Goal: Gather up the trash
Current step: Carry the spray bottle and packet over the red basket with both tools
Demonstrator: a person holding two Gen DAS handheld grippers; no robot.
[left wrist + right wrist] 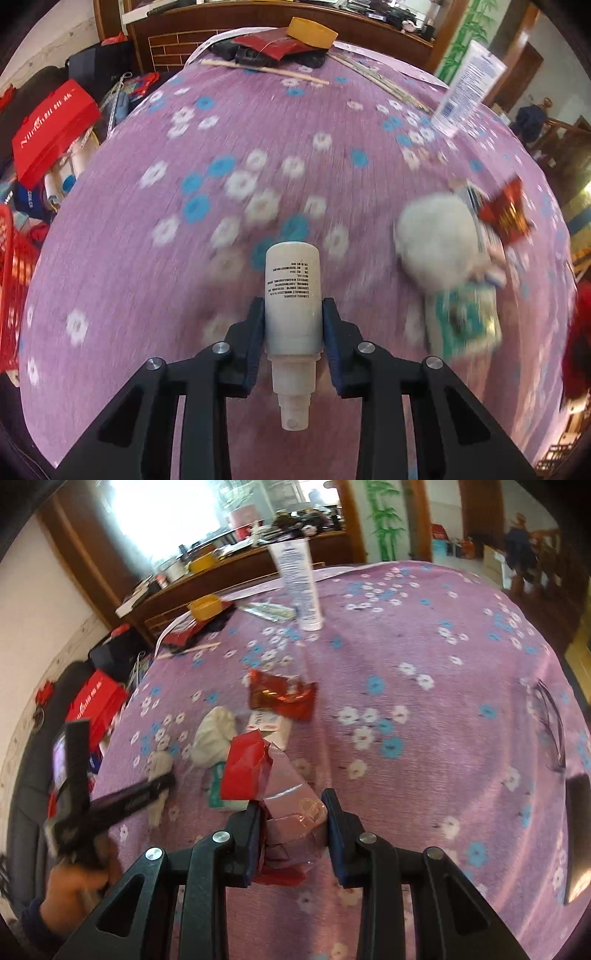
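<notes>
My left gripper (293,325) is shut on a small white spray bottle (293,295) and holds it above the purple flowered tablecloth (221,147), nozzle toward the camera. My right gripper (291,819) is shut on a crumpled pink and red wrapper (284,794). More trash lies on the cloth: a white tissue ball (439,243) (216,734), a red foil wrapper (506,212) (282,696), a teal packet (463,319) (216,788) and a white card (269,725). The left gripper (110,801) shows blurred at the left of the right wrist view.
A tall white tube (467,86) (299,587) stands at the far side. A yellow tape roll (312,33) (205,605), dark red packets and a wooden stick (266,70) lie at the far edge. Glasses (550,723) lie at right. Red bags (51,129) crowd the floor at left.
</notes>
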